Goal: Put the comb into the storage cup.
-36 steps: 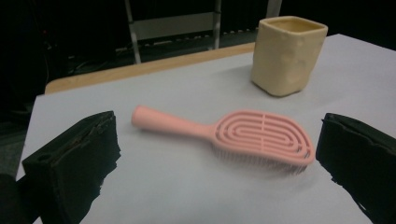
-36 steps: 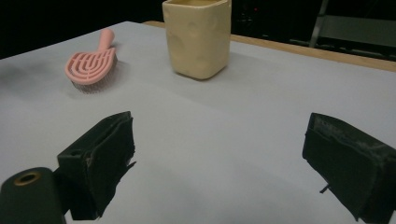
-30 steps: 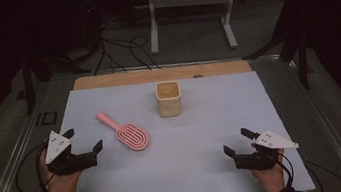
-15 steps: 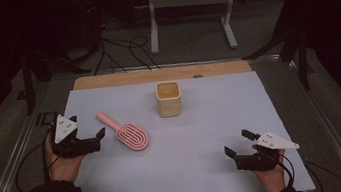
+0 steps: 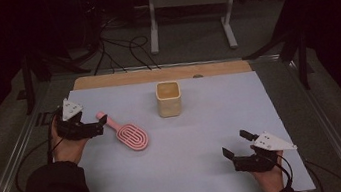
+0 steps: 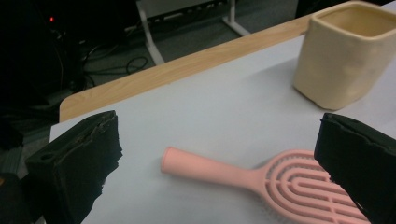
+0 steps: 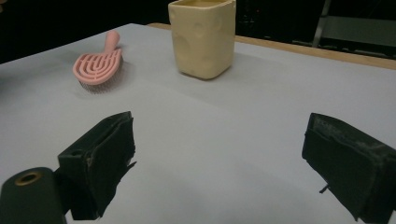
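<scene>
Here, in the left gripper view, the brush (image 6: 261,175) is cut off: its head runs out of the frame at the lower right, partly behind one black jaw, so we see the handle and only part of the slotted pad. In the right gripper view its bristles under the head are a blur. In the high view the brush (image 5: 125,131) lies flat on the desk (image 5: 204,136), left of centre. Its long axis runs diagonally: handle toward the far left, head toward the near right. The handle end sits just beside the tip of the left hand-held gripper (image 5: 96,125); we cannot tell whether they touch. That gripper's jaws stand wide apart, gripping nothing, with the handle lying between them in its own view. The right hand-held gripper (image 5: 235,145) is near the front right of the desk, well apart from the brush, jaws wide and empty. A cream cup (image 5: 168,98) stands upright behind the brush.
</scene>
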`<action>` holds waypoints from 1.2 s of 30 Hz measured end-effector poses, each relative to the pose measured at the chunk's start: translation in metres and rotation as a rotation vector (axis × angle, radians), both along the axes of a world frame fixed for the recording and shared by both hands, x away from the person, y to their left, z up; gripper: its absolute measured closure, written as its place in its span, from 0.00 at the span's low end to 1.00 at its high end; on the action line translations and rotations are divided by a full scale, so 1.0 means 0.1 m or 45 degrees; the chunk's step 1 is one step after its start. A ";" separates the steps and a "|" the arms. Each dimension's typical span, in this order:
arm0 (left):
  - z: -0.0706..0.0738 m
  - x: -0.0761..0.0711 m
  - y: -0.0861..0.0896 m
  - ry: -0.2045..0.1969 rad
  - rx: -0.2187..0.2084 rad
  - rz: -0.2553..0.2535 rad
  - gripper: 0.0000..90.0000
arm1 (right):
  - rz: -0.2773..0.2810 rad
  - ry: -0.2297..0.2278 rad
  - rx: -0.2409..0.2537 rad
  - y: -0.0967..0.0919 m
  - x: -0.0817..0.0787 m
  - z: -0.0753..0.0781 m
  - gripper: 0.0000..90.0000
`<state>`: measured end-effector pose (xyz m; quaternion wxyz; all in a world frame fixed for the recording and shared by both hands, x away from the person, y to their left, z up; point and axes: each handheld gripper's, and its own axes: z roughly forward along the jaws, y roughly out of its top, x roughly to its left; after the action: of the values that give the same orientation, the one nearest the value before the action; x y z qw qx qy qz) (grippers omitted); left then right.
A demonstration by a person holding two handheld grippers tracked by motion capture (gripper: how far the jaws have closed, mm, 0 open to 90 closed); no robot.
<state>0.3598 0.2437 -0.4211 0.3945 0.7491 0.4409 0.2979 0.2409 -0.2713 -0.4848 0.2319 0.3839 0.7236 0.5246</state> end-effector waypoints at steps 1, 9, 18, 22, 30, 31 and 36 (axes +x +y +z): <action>0.00 0.00 0.00 0.000 0.000 0.000 0.01 | 0.000 0.000 0.000 0.00 0.00 0.00 0.10; -0.11 0.27 -0.02 0.106 0.006 0.052 0.01 | -0.007 -0.015 -0.001 0.01 -0.02 0.02 0.10; -0.20 0.43 -0.10 0.164 0.060 0.071 0.07 | -0.013 -0.024 -0.003 0.01 -0.02 0.02 0.10; -0.26 0.49 -0.14 0.184 0.072 0.081 0.10 | -0.012 -0.022 -0.002 0.01 -0.02 0.02 0.10; -0.41 0.58 -0.24 0.247 0.138 0.113 0.33 | -0.016 -0.027 0.015 -0.01 -0.02 0.03 0.11; -0.42 0.58 -0.26 0.255 0.143 0.109 0.33 | -0.016 -0.027 0.015 -0.01 -0.02 0.03 0.11; -0.47 0.61 -0.33 0.284 0.144 0.094 0.58 | -0.015 -0.026 0.014 -0.01 -0.02 0.03 0.11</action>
<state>0.4205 0.2111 -0.4681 0.2889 0.7819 0.4919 0.2513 0.2387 -0.2718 -0.4819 0.2401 0.3842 0.7160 0.5312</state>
